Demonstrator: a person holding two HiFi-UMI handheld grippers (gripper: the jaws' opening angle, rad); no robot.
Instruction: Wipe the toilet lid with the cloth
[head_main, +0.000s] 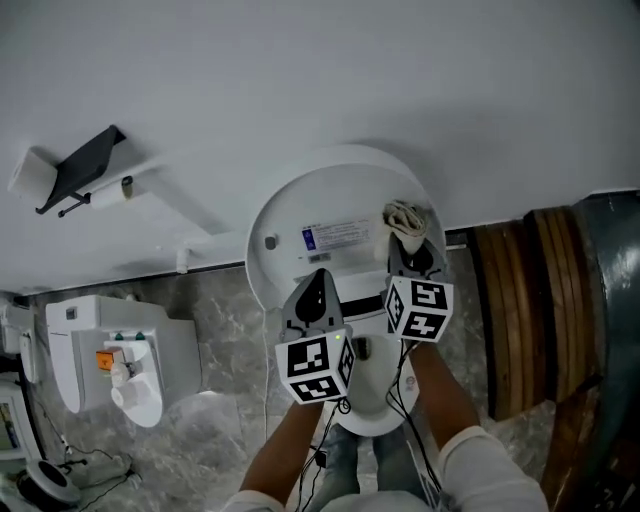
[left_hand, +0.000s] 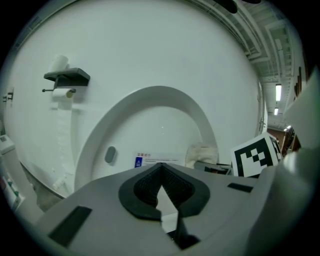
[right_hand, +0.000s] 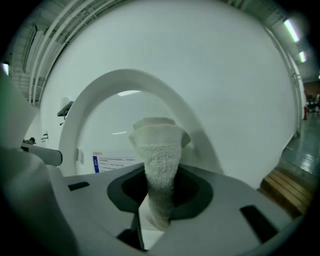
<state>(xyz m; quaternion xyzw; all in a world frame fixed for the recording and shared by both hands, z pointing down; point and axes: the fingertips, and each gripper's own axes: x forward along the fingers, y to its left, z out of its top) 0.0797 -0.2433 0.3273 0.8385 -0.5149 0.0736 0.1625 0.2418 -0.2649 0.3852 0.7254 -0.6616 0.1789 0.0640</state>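
The right claw (right_hand: 157, 202) grips a white cloth (right_hand: 159, 150) at the upper right of the raised toilet lid (head_main: 320, 195), while the left claw (left_hand: 164, 195) is closed and empty, so most of the wiping seems left to do.

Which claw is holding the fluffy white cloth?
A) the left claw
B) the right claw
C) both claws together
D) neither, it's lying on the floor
B: the right gripper view shows the right claw pinched shut on the cloth, while the left claw is shut with nothing in it.
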